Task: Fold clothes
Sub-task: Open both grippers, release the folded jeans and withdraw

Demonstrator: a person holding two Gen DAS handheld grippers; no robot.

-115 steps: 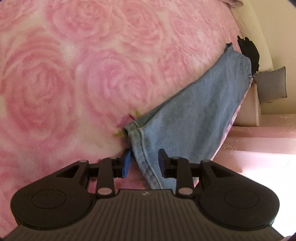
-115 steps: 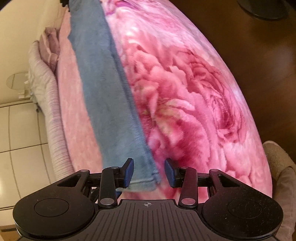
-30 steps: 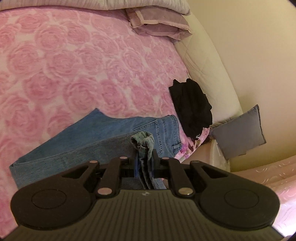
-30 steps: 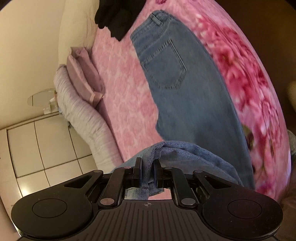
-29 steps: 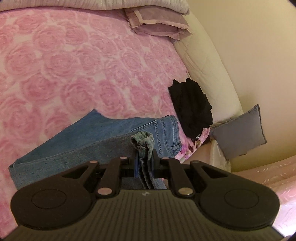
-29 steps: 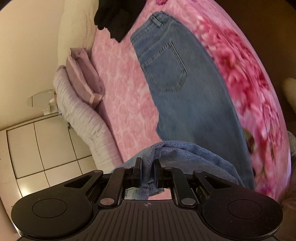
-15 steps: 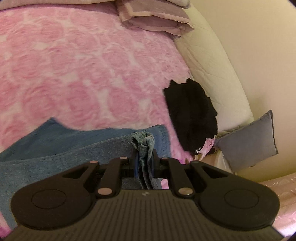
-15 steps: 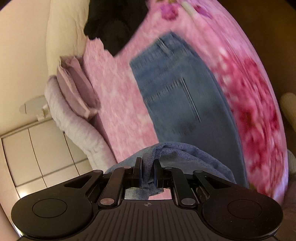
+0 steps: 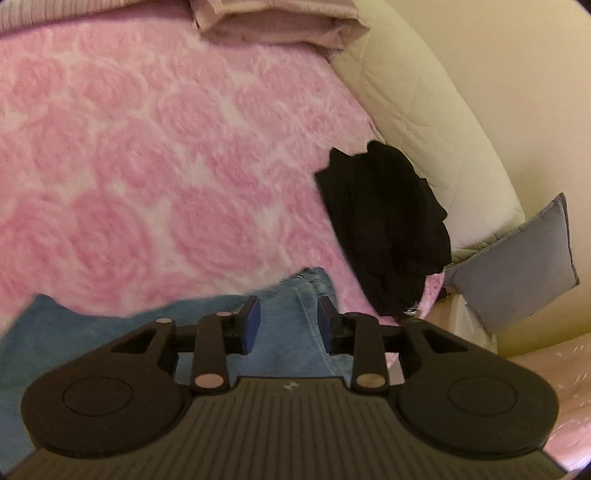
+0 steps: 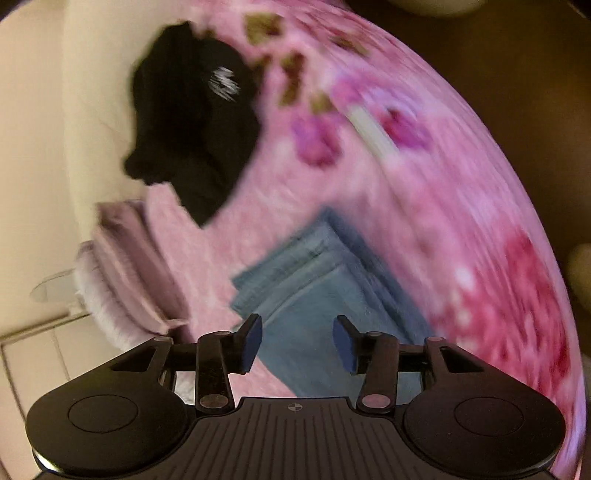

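The jeans (image 10: 325,295) are laid folded on the pink blanket (image 9: 166,166), near the black garment (image 9: 384,229). Both the left gripper (image 9: 288,321) and the right gripper (image 10: 297,345) are opening, with nothing gripped (denim lies just beneath). A pad could be snagged on withdrawal, so the fold might be dragged askew.

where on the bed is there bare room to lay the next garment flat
The widest free patch is the pink rose-print blanket, bordered by the mauve folded pillows above, the blue denim jeans below and the black crumpled garment on its right. It is crowded by the bed's edge, where jeans and black garment nearly meet.
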